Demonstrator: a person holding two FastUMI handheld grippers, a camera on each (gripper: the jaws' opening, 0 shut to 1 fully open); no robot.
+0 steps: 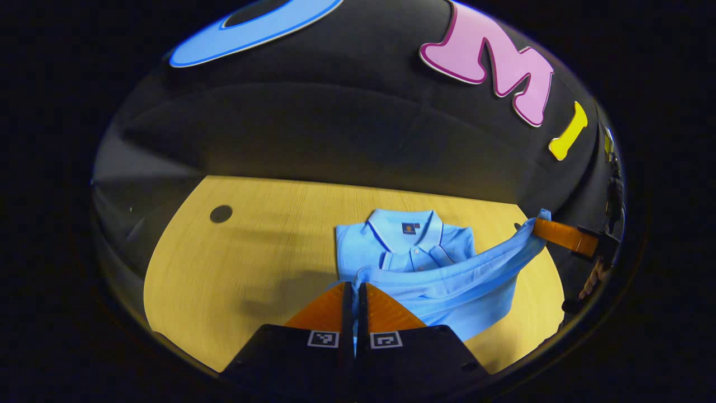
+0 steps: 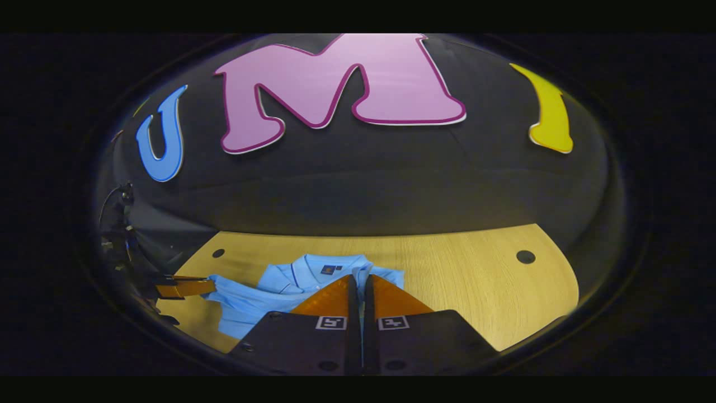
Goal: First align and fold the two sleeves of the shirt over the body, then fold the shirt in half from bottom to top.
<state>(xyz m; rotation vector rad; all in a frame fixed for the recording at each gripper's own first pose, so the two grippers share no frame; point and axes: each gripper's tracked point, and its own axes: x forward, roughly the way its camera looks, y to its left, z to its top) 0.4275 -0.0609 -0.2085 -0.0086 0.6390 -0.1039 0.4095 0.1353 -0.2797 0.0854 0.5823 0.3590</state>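
A light blue polo shirt point(image 1: 411, 249) lies collar-up on the wooden table point(image 1: 251, 263), its lower part raised off the surface. In the left gripper view my left gripper point(image 1: 353, 285) is shut on one corner of the bottom hem. The hem point(image 1: 458, 267) stretches taut up to the right gripper point(image 1: 543, 225), which pinches the other corner at the right. In the right gripper view my right gripper point(image 2: 359, 278) is shut on blue fabric, with the shirt point(image 2: 279, 282) behind it. The left gripper point(image 2: 208, 286) holds the far corner at the left.
The table has round holes in its top, one point(image 1: 221, 213) at the far left and one point(image 2: 525, 257) at the far right. The black booth wall rises just behind the table's far edge. A hand point(image 1: 592, 282) shows at the right rim.
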